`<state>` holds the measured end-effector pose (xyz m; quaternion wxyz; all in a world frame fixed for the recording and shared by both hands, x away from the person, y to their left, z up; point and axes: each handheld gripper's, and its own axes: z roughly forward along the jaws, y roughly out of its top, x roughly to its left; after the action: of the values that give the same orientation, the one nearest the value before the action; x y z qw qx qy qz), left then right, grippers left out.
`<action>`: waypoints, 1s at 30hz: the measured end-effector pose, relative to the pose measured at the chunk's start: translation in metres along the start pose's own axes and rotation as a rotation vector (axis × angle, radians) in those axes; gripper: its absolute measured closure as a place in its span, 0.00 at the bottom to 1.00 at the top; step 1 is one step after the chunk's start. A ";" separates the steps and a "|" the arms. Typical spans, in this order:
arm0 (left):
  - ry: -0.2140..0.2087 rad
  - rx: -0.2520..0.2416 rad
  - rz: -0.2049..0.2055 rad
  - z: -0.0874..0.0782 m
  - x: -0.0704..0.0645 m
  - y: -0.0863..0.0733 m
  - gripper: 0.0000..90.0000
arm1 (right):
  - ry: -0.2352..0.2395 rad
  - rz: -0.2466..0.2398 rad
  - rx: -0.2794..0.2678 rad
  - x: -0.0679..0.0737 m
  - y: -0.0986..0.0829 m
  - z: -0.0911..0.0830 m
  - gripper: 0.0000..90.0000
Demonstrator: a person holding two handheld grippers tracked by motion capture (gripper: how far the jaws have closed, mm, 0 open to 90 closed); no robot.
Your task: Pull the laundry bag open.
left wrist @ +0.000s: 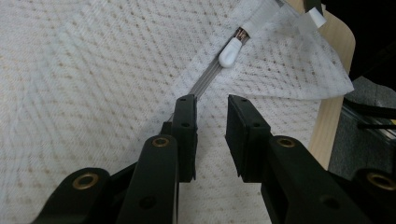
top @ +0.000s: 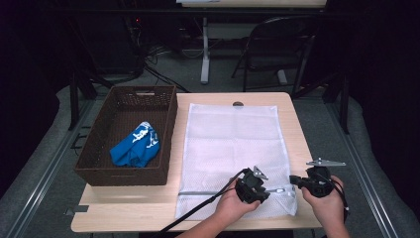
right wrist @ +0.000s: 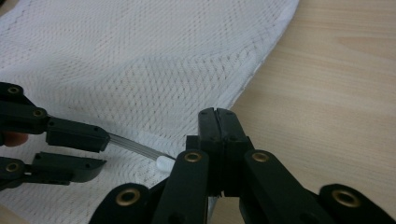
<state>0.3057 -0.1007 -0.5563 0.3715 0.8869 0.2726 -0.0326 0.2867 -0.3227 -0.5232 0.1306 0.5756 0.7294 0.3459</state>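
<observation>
1. Nearest the lens, at the near edge: left claw (left wrist: 210,100) spread wide and empty, hovering low over the mesh. Right claw (right wrist: 217,112) pressed together at the bag's near right corner; cannot tell whether any mesh is caught between the jaws.
2. Underneath, a pale wooden surface (top: 298,148), carrying everything.
3. Spread flat down the middle, a white mesh laundry bag (top: 228,139), long axis running away from the person, zippered end nearest.
4. To the left, touching the bag's side, a brown woven basket (top: 171,129).
5. Inside the basket, well apart from both claws, a crumpled blue cloth (top: 133,146).
6. Along the bag's near edge, a grey zipper track (left wrist: 205,81), running crosswise, left to right, and passing straight out between the left claw's open jaws.
7. Smallest and decisive: a white zipper pull (left wrist: 231,52), lying on that track between the two claws. Directly ahead of the left claw, in line with its gap but not yet reached; just beside the right claw's shut tips. Likely next: a short advance along the track by the left claw, then a squeeze on the pull.
</observation>
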 end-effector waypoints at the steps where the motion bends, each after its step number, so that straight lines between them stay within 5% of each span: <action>1: -0.001 0.003 0.008 0.001 0.000 0.001 0.82 | 0.001 -0.005 0.000 0.001 0.000 -0.001 1.00; 30: -0.013 0.001 0.013 0.019 0.002 -0.001 0.82 | 0.121 -0.043 -0.054 0.029 0.009 -0.005 1.00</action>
<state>0.3092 -0.1120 -0.5713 0.3731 0.8885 0.2645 -0.0362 0.2823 -0.2966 -0.5078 0.1089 0.5341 0.7386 0.3968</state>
